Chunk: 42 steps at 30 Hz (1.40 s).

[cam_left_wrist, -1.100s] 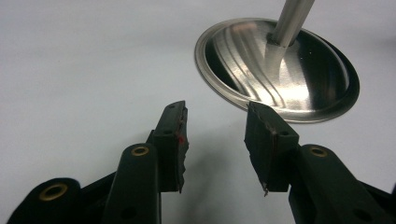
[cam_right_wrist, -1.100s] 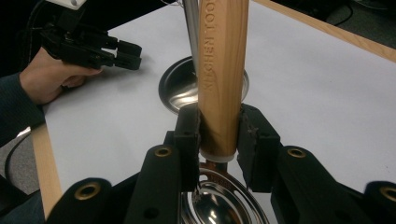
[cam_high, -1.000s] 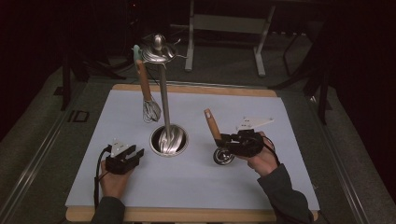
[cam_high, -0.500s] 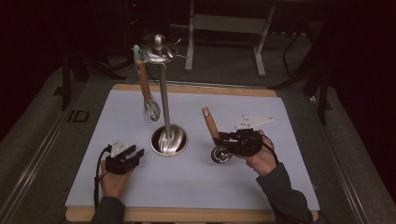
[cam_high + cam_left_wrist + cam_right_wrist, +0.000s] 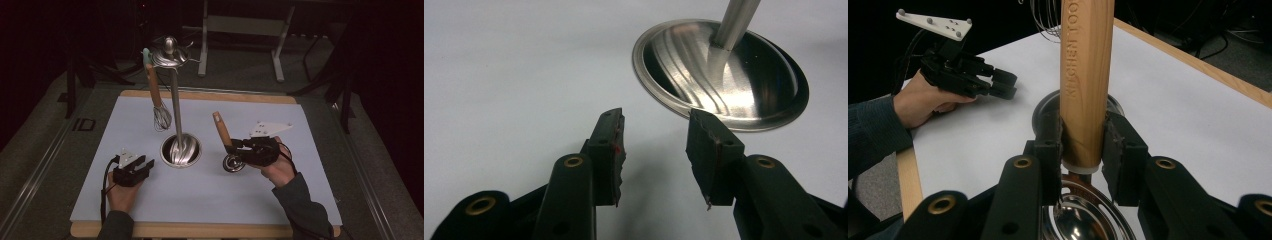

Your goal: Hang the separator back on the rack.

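While clamped on the light wooden handle [image 5: 1086, 80] of a small steel strainer-like kitchen tool [image 5: 233, 163], holds that tool upright-tilted over the pale grey mat [image 5: 300, 200] to the right of centre: the right black two-jaw gripper [image 5: 235, 148], pads pressed on both sides of the handle just above its white collar. Rests with its round metal bowl [image 5: 1083, 220] low at the mat, handle leaning up and away toward the far edge; whether the bowl touches the mat cannot be told. Bears stamped lettering along the wood in the right gripper view.

Sits low over the mat at front left, jaws apart with nothing between them: the left black two-jaw gripper [image 5: 144, 165], in a hand [image 5: 120, 192] with a dark sleeve. Points toward the round shiny steel base [image 5: 724, 70] of a tall utensil stand [image 5: 175, 100], near it but not touching.

Stands at mid-mat, between the two grippers and a little beyond them: the stand's slim steel pole, topped by a domed cap with hooks. Hangs from one hook, on the left of the pole: a wire whisk with a wooden handle and pale green tip [image 5: 156, 97], its wire head just above the mat.

Lies under it all: a wooden-edged tabletop [image 5: 200, 231], dark floor around.
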{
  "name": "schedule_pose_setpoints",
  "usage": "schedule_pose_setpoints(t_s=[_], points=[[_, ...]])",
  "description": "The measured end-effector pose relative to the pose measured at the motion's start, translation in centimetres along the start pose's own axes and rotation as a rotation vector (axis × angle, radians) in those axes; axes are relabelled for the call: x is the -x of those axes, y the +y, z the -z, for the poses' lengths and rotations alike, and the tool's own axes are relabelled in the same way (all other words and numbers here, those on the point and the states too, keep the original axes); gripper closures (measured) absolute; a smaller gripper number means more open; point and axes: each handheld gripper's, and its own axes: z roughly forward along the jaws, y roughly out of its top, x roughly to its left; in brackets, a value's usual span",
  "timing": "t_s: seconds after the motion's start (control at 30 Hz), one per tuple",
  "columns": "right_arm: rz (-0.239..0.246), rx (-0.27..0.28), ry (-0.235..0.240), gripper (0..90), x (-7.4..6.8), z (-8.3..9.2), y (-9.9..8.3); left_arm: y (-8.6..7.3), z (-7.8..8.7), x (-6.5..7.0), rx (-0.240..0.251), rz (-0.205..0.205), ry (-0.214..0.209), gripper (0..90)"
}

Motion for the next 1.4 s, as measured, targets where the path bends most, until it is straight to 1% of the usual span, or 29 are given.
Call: schedule_pose_setpoints(t_s=[0.27, 0.5, 1.03, 1.3, 1.4], points=[[0.009, 0.015, 0.006, 71.3, -0.3, 0.1, 0.5, 0.0, 0.0, 0.0, 0.002, 0.002, 0.000, 58.8], [0.024, 0.033, 0.005, 71.4, -0.5, 0.4, 1.4, 0.0, 0.0, 0.0, 0.001, 0.002, 0.000, 58.8], [0.049, 0.058, 0.016, 71.4, -1.2, 0.5, 2.9, 0.0, 0.0, 0.0, -0.001, 0.001, 0.001, 58.9], [0.057, 0.079, 0.021, 71.4, -1.6, 0.4, 3.7, 0.0, 0.0, 0.0, -0.001, 0.001, -0.001, 58.8], [0.063, 0.079, 0.019, 71.4, -1.7, 0.3, 3.9, 0.0, 0.0, 0.0, -0.001, 0.001, -0.001, 58.9]])
